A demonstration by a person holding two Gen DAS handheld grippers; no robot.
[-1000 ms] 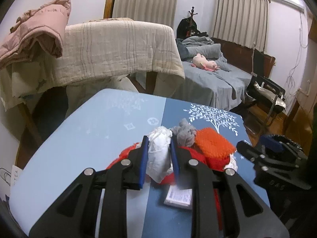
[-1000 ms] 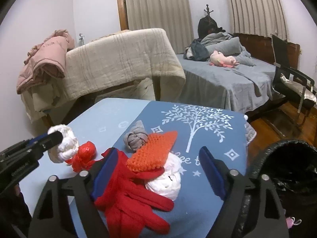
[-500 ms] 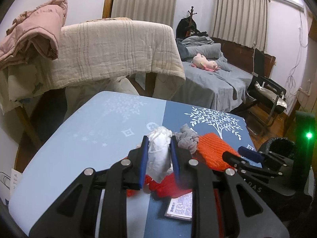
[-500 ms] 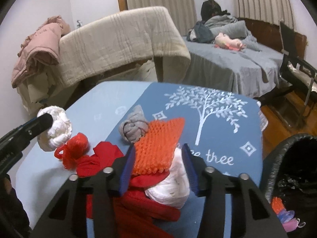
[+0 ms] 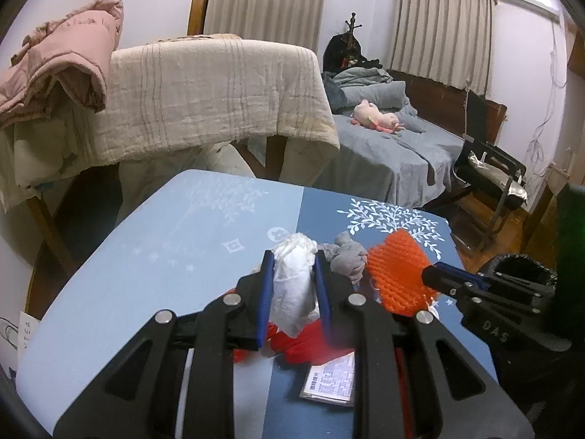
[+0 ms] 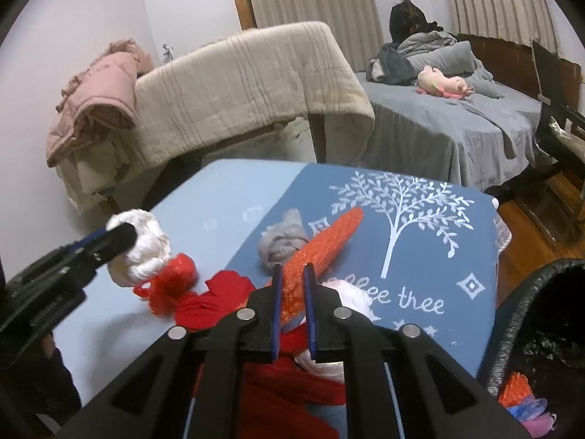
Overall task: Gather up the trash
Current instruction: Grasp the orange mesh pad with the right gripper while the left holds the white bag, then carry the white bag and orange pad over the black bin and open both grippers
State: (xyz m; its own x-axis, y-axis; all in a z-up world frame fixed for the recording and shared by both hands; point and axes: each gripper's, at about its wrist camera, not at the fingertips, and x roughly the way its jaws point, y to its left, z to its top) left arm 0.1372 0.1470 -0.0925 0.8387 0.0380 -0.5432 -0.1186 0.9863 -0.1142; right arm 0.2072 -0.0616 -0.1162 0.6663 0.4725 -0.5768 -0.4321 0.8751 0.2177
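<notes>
Orange netting (image 6: 321,252) is pinched between the pads of the right gripper (image 6: 292,285), its long side pointing away over the blue table (image 6: 226,190). The black trash bin (image 6: 526,314) sits low to the right, nearest this hand, so I think it swings there next. The left gripper (image 5: 292,274) squeezes a white tissue wad (image 5: 294,285) above the red cloth (image 5: 310,344).

Materials and finishes. Desk (image 5: 153,256): smooth blue printed cover, slightly sheeny. Left hand-held gripper (image 5: 292,289): matt black plastic with bright metal screws and blue pads, pinching a crumpled white tissue (image 5: 294,285). Right hand-held gripper (image 6: 292,292): same build, clamping an orange foam net (image 6: 321,245), bumpy and rough. Grey cloth wad (image 6: 279,243): soft, matt. Red plastic wrapper (image 6: 172,281): glossy. Bin liner (image 6: 548,333): shiny black film.
</notes>
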